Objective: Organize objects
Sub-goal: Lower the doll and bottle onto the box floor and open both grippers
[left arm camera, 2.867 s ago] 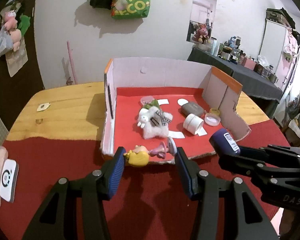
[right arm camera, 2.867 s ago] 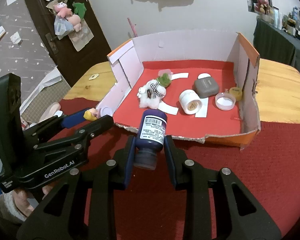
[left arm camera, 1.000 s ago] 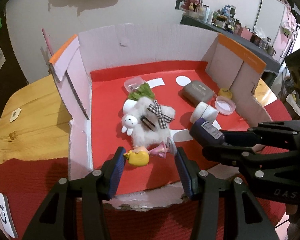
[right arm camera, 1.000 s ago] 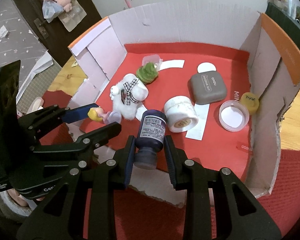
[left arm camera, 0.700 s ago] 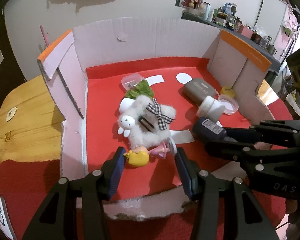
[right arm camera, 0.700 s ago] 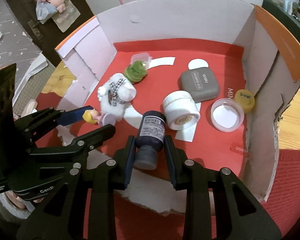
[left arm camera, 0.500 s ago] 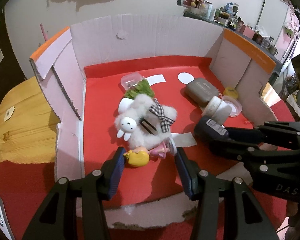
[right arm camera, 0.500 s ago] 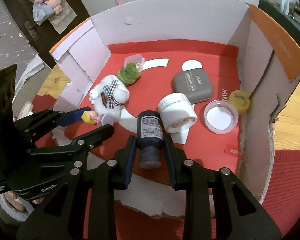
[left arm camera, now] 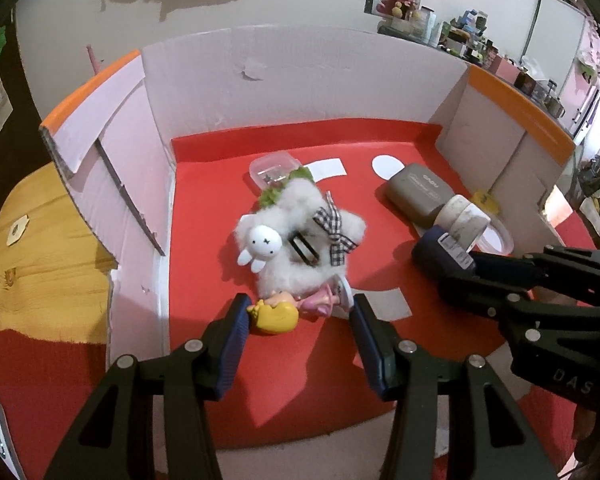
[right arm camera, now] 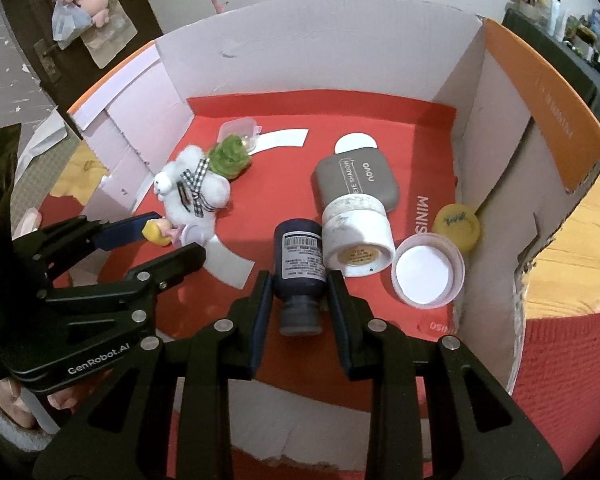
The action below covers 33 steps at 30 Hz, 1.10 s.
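Cluttered room behind, white wall at the top of both frames; everything that matters sits in the cardboard box (right arm camera: 548,128) with the red liner, on the wooden bench (left arm camera: 40,264) under a red cloth.

Right tongs (right arm camera: 299,300) are clamped on the dark bottle (right arm camera: 300,264): pads on its sides, cap toward the camera, barcode label up. I've got it low in the box at frame centre, its side right against the white jar (right arm camera: 358,236), which lies tipped over. My read: held lying flat so it goes down on its side next to the jar rather than standing where it could topple.

Left tongs (left arm camera: 298,320) are partly open but gripping the small doll (left arm camera: 296,308) end to end: yellow-haired head on the left pad, round base on the right pad, hence the wide gap. It hangs crosswise just in front of the white plush rabbit (left arm camera: 296,236), lower centre of the left view. Can't tell if it touches the liner yet.

Already in the box:
- grey eyeshadow case (right arm camera: 356,180), behind the jar
- open round lid (right arm camera: 428,272) and yellow cap (right arm camera: 458,226), right side by the wall
- clear tub (left arm camera: 274,166) and green tuft (right arm camera: 230,156), behind the rabbit

Judgement: both items are at drop height, release is next. Risk: the bottle may roll into the lid, and the doll's base may snag the plush.
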Each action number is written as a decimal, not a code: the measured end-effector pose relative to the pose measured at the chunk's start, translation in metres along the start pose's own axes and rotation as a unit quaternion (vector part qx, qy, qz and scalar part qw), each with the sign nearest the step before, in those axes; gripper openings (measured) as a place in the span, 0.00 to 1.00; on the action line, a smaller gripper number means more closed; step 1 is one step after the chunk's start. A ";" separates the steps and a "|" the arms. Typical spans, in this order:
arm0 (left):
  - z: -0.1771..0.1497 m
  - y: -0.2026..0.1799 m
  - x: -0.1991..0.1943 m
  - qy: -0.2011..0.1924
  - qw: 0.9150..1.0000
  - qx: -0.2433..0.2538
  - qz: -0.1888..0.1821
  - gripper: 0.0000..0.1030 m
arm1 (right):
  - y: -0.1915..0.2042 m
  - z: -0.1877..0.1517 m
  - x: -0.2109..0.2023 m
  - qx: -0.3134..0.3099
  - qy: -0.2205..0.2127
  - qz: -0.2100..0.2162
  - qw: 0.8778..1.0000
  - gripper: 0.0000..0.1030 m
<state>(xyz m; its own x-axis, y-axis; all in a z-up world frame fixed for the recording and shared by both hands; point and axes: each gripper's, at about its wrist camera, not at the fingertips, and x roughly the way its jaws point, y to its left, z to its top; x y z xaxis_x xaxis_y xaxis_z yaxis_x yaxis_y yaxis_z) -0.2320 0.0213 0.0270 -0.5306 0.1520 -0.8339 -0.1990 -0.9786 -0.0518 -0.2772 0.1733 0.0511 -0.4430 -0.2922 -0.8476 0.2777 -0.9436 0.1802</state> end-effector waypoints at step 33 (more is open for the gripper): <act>0.003 -0.001 0.008 -0.005 1.000 0.002 0.009 0.52 | -0.002 -0.003 -0.002 0.003 -0.008 0.004 1.000 0.26</act>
<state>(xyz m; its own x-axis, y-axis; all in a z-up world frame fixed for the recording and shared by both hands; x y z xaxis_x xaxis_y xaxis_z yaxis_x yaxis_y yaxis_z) -0.2382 0.0239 0.0220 -0.5416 0.1363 -0.8295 -0.1937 -0.9805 -0.0347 -0.2745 0.1758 0.0510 -0.4550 -0.3022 -0.8376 0.2760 -0.9422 0.1900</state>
